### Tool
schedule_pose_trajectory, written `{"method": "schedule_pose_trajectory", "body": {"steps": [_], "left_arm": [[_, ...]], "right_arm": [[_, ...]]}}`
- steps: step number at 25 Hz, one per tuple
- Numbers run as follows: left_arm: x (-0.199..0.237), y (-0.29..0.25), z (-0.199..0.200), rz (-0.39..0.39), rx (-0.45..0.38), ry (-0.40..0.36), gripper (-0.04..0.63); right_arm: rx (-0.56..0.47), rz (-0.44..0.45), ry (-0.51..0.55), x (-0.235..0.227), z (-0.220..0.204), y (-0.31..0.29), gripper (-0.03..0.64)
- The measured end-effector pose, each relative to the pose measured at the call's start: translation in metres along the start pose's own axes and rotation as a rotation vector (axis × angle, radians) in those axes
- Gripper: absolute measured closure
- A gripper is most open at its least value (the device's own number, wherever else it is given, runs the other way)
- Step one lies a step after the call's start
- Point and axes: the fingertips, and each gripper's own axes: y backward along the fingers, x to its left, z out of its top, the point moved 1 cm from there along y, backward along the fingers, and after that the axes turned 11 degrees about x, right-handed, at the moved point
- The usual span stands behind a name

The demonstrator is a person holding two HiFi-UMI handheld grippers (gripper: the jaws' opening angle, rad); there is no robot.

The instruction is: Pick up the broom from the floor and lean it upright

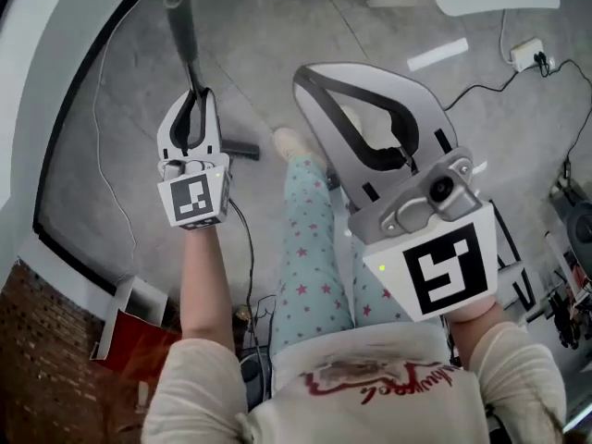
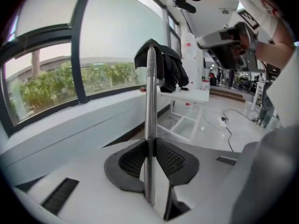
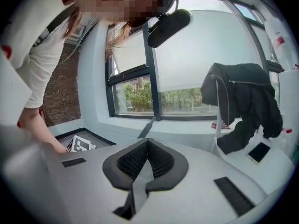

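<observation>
Left hand-held gripper is clenched on the broom pole, roughly upright near the window wall, right hand-held gripper pinched shut on nothing; risk: the slick pole swivels or slides in a one-point pinch, brush end unseen.

Nothing legible: the red script on the shirt is unreadable

My left gripper squeezes the shiny broom pole, which stands straight up. Behind it I see a black jacket and a big window.
</observation>
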Motion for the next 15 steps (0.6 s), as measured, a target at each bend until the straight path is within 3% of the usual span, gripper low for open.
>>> {"method": "schedule_pose_trajectory", "body": {"steps": [8, 15], "left_arm": [[0.063, 0.104, 0.045, 0.177, -0.184, 0.276, 0.511], [0.101, 0.164, 0.094, 0.250, -0.311, 0.410, 0.511]], "right_arm": [[-0.069, 0.058, 0.070, 0.072, 0.097, 0.027, 0.592], [-0.144, 0.057, 0.115, 0.117, 0.174, 0.037, 0.592]]}}
